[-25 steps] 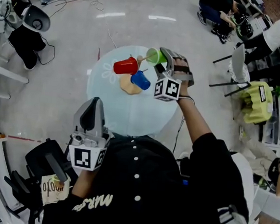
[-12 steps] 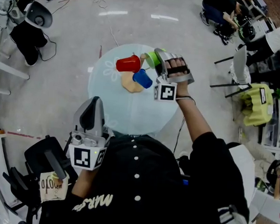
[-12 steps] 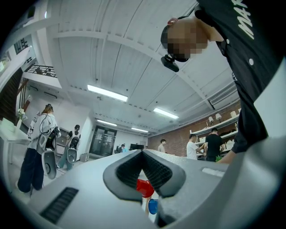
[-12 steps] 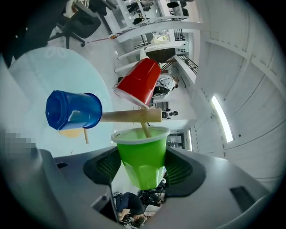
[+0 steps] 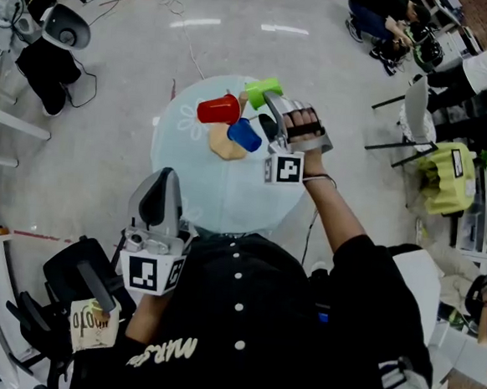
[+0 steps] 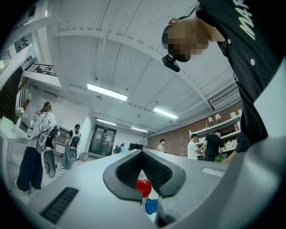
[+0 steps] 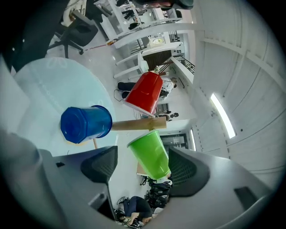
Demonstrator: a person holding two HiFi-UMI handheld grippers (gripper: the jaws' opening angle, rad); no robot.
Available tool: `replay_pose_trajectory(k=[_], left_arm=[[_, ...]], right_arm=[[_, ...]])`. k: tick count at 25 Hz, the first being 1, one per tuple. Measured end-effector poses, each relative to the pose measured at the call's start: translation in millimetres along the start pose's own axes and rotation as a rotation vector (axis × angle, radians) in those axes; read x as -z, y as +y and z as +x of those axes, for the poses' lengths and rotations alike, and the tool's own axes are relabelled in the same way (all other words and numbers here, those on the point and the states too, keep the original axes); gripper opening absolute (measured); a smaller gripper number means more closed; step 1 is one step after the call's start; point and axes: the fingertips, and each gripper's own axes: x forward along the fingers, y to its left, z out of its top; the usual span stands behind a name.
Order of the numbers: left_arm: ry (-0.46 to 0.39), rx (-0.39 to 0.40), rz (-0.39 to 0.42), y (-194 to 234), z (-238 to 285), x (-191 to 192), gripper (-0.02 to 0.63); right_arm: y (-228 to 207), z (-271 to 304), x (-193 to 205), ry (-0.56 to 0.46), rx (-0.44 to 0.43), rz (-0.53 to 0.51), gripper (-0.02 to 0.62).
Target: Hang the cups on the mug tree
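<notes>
On the round glass table stands a wooden mug tree. A red cup, a blue cup and a green cup hang on its pegs. My right gripper is just behind the green cup and its jaws have just been opening. In the right gripper view the green cup hangs from a wooden peg between the pads, with a gap on each side. The blue cup and the red cup show beyond. My left gripper is held near my chest, jaws together.
A chair and a yellow-green bag stand right of the table. People sit at the top right. A dark bag lies on the floor at left, and an office chair is at the bottom left.
The right gripper has rolled, opened wider and drawn back a little toward me. The green cup is let go and now hangs on the tree. The left gripper has not moved.
</notes>
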Motion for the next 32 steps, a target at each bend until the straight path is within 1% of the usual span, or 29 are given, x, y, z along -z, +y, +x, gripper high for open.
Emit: replay_pose_trajectory(k=[2, 3, 5, 8, 9, 10, 12, 14, 15, 17, 19, 20, 21, 23, 27, 32], left_arm=[[0.002, 0.006, -0.001, -3.3, 2.3, 0.0, -0.006], [0.003, 0.009, -0.001, -4.9, 4.1, 0.4, -0.006], [0.006, 0.013, 0.0, -7.7, 7.9, 1.7, -0.006], [0.011, 0.018, 0.004, -10.7, 15.0, 3.0, -0.006], [0.013, 0.02, 0.005, -11.6, 17.7, 3.2, -0.006], [0.015, 0.023, 0.006, -12.8, 20.4, 3.4, -0.006], [0.016, 0.029, 0.008, -16.2, 25.5, 3.5, -0.006], [0.016, 0.034, 0.011, -20.0, 30.4, 3.5, -0.006], [0.017, 0.035, 0.013, -21.7, 32.5, 3.5, -0.006], [0.02, 0.036, 0.015, -25.4, 35.5, 3.6, -0.006], [0.024, 0.036, 0.018, -29.0, 37.4, 3.8, -0.006], [0.024, 0.036, 0.021, -30.3, 38.1, 3.8, -0.006], [0.025, 0.036, 0.023, -31.1, 38.8, 3.9, -0.006], [0.027, 0.034, 0.025, -31.5, 39.9, 4.8, -0.006], [0.027, 0.023, 0.026, -32.1, 41.2, 4.3, -0.006], [0.032, 0.002, 0.034, -25.6, 36.9, 4.4, -0.006]], right_arm=[[-4.9, -9.6, -0.4, -0.012, 0.003, 0.071, 0.347], [-8.5, -15.6, 0.1, -0.02, 0.004, 0.137, 0.347], [-19.3, -30.7, 1.7, -0.044, 0.012, 0.327, 0.345], [-40.7, -58.6, 4.6, -0.097, 0.02, 0.676, 0.328], [-48.1, -68.3, 5.8, -0.115, 0.019, 0.788, 0.311], [-55.3, -77.8, 7.2, -0.132, 0.02, 0.892, 0.28], [-69.6, -96.5, 9.4, -0.172, 0.033, 1.066, 0.254], [-82.1, -114.2, 11.2, -0.22, 0.054, 1.18, 0.208], [-86.8, -122.7, 13.2, -0.241, 0.068, 1.224, 0.174], [-93.1, -139.1, 20.3, -0.261, 0.091, 1.3, 0.131], [-98.2, -153.4, 30.0, -0.258, 0.103, 1.353, 0.061], [-101.3, -159.2, 34.0, -0.272, 0.115, 1.375, 0.022], [-104.0, -164.0, 36.8, -0.304, 0.13, 1.398, 0.002], [-106.8, -171.9, 41.5, -0.36, 0.155, 1.444, 0.002], [-109.8, -188.8, 57.8, -0.363, 0.196, 1.474, 0.002], [-117.2, -212.6, 78.6, -0.366, 0.283, 1.484, 0.0]])
